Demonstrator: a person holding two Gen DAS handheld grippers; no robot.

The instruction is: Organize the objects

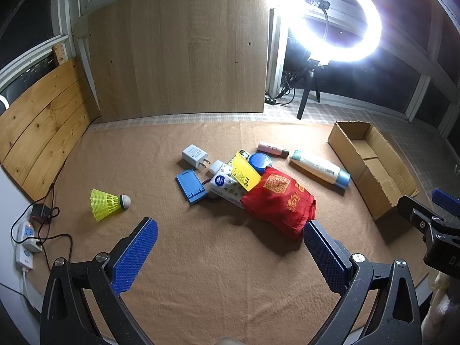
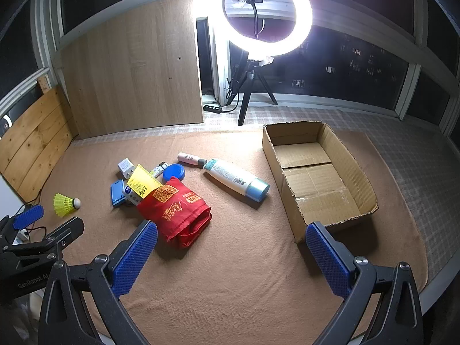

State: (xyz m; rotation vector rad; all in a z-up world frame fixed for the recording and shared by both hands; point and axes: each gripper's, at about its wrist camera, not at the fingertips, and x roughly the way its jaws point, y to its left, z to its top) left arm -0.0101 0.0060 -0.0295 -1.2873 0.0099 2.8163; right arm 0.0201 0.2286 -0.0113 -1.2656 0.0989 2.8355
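Observation:
A pile of small objects lies mid-mat: a folded red bag point(image 1: 280, 198) point(image 2: 178, 205), a yellow card point(image 1: 244, 174) point(image 2: 143, 184), a tissue pack point(image 1: 225, 185), a blue phone stand point(image 1: 191, 185) point(image 2: 118, 192), a white charger point(image 1: 195, 155) point(image 2: 125, 166), a blue round tin point(image 1: 259, 162) point(image 2: 174, 172), a small pink tube point(image 1: 273, 149) point(image 2: 191, 159) and a white bottle with blue cap point(image 1: 320, 171) point(image 2: 237, 179). A yellow shuttlecock point(image 1: 107, 202) point(image 2: 65, 202) lies apart to the left. An empty cardboard box point(image 1: 371, 164) point(image 2: 316, 178) stands right. My left gripper point(image 1: 230, 253) and right gripper point(image 2: 231, 254) are open and empty, short of the pile.
A brown mat point(image 1: 201, 258) point(image 2: 244, 273) covers the floor. A lit ring light on a tripod point(image 1: 335, 17) point(image 2: 266, 14) stands behind. A wooden panel point(image 1: 178, 49) and plank board point(image 1: 43, 126) line the back and left. A power strip with cables point(image 1: 27, 244) lies at the left edge.

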